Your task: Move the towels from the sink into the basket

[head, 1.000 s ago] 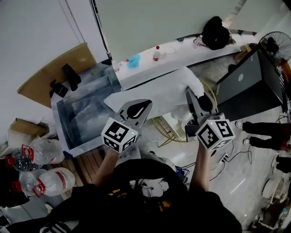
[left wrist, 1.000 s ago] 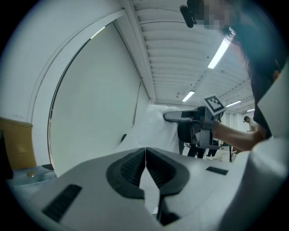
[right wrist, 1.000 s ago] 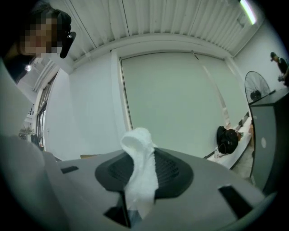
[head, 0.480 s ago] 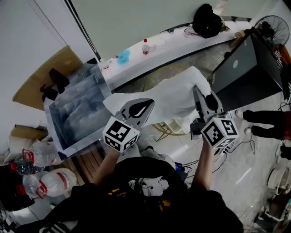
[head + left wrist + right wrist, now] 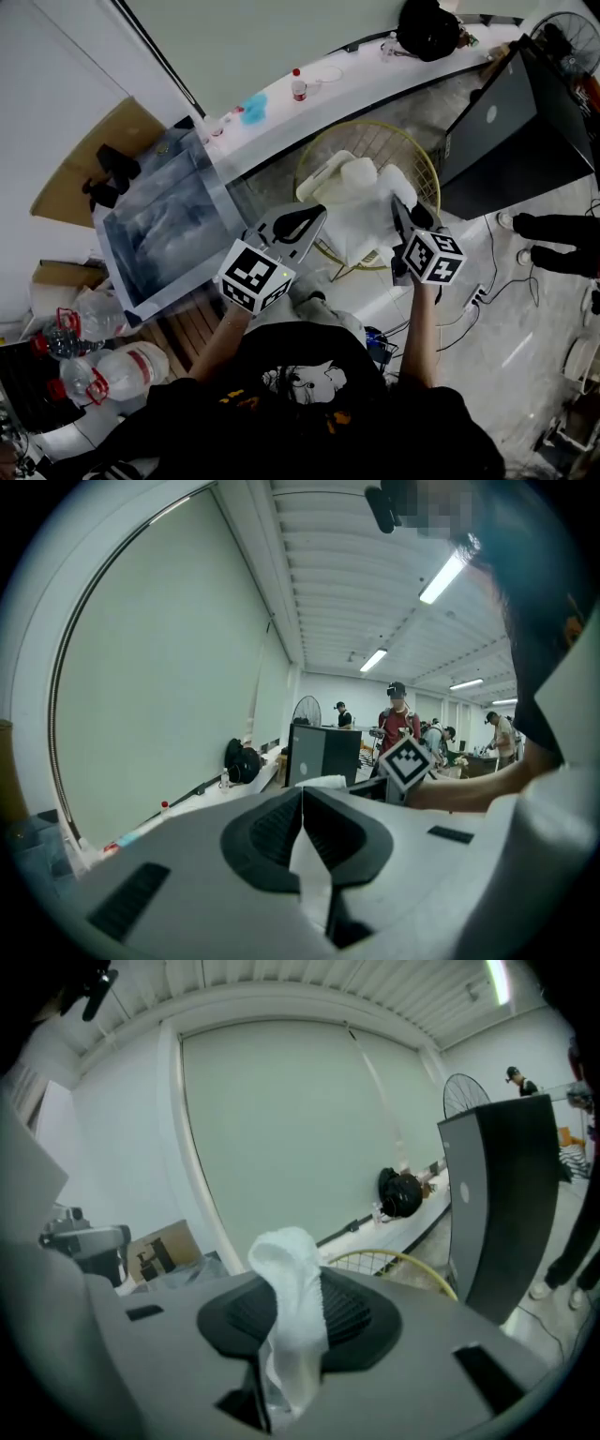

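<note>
A white towel (image 5: 361, 225) hangs between my two grippers and sags down into the round yellow wire basket (image 5: 322, 156). My left gripper (image 5: 315, 215) is shut on one thin edge of the towel (image 5: 309, 860), seen pinched between its jaws. At the basket's near right side my right gripper (image 5: 399, 202) is shut on a bunched fold of the towel (image 5: 291, 1288). More white cloth (image 5: 328, 178) lies inside the basket. The steel sink (image 5: 164, 225) stands to the left of both grippers; what it holds is too blurred to tell.
A black computer case (image 5: 506, 122) stands right of the basket. Behind runs a white counter (image 5: 356, 80) with a small bottle (image 5: 298, 86) and a black bag (image 5: 427, 28). Large water bottles (image 5: 103, 370) lie at lower left. Cables (image 5: 478, 300) and a person's shoes (image 5: 553, 230) are on the floor at right.
The towel was held high and spread wide between the grippers. Now it has come down into the basket, and the right gripper has dropped lower beside it.
</note>
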